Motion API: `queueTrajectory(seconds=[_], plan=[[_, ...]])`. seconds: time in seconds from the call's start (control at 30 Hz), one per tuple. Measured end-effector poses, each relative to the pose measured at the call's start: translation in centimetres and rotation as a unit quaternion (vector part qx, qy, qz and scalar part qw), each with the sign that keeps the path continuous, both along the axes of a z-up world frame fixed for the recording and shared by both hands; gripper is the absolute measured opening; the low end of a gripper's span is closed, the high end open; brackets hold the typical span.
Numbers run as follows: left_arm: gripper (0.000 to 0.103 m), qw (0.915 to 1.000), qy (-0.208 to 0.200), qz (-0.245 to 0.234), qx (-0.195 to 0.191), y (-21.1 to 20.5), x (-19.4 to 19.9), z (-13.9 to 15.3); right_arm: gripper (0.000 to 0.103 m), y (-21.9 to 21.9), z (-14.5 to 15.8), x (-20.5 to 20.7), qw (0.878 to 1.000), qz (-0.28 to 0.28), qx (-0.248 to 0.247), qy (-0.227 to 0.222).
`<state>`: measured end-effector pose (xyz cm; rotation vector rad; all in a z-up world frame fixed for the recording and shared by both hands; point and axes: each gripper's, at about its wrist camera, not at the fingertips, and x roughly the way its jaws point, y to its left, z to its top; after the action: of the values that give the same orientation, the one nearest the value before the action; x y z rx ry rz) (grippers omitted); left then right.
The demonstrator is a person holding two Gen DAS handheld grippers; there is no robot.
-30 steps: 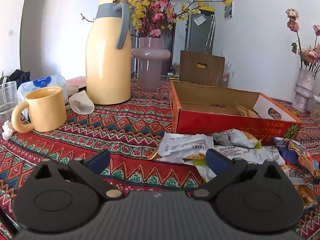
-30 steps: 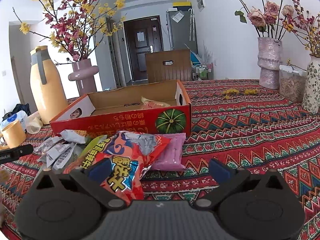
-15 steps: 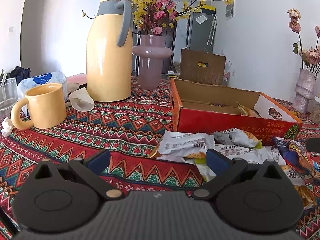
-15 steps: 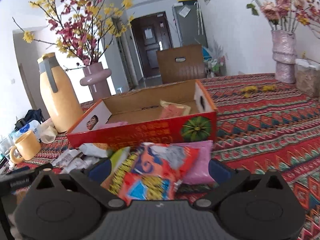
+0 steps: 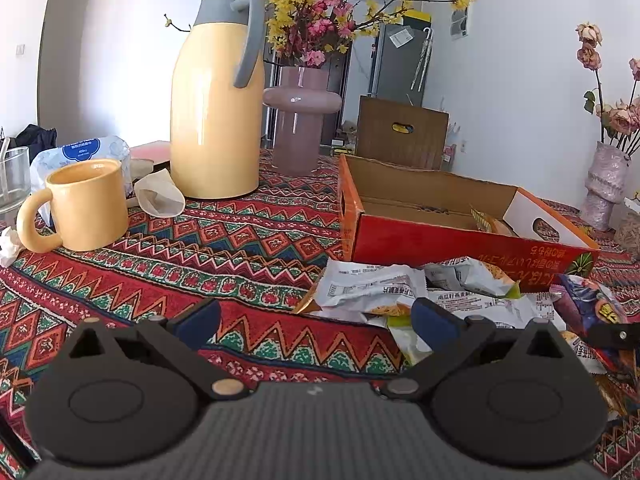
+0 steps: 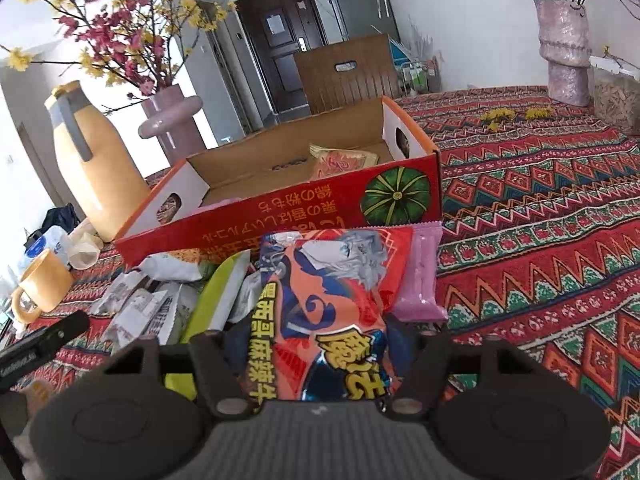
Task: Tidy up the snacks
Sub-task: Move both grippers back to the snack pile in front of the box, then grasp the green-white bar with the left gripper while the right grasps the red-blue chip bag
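Note:
An orange snack bag point(image 6: 328, 300) lies on top of the snack pile in front of the red cardboard box point(image 6: 280, 216). My right gripper point(image 6: 316, 344) is closing, and its pads press the bag's two sides. A pink packet point(image 6: 420, 280) and a yellow-green packet point(image 6: 216, 300) lie beside that bag. One snack point(image 6: 340, 160) rests inside the box. My left gripper point(image 5: 314, 316) hovers open over the tablecloth with nothing between its fingers, just left of several white packets point(image 5: 368, 288). The box point(image 5: 460, 240) stands behind them.
A yellow thermos point(image 5: 216, 112), a yellow mug point(image 5: 88, 204), a glass point(image 5: 14, 176) and a pink vase point(image 5: 300, 120) stand at the left. Another vase point(image 6: 564, 48) and a jar point(image 6: 616, 96) stand far right. Patterned cloth point(image 6: 540, 240) covers the table.
My right gripper moved in over the orange bag, tilted down, and its jaws narrowed from wide open onto the bag. The left gripper stayed put.

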<state>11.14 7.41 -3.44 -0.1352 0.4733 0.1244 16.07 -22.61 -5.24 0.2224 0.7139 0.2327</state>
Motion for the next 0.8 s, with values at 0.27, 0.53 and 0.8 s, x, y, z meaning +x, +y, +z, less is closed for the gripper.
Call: queueTrajectory(seconds=[0.27,0.53,0.8], plan=[[0.103,0.9994,0.034,-0.009,0.003,-0.3,0.2,0.6,0.059,-1.3,1.3,-3.8,0.998,0.003,0.008,-0.069],[0.103,0.9956,0.079,-0.05,0.008,-3.9,-1.5,0.9,0.059,-3.3,1.4,-6.4,0.996,0.001,0.017,-0.089],[0.078,0.9915,0.127,-0.028,0.005,-6.4,0.1,-0.5,0.059,-4.6,0.7,-7.8,0.995,0.003,0.032,-0.089]])
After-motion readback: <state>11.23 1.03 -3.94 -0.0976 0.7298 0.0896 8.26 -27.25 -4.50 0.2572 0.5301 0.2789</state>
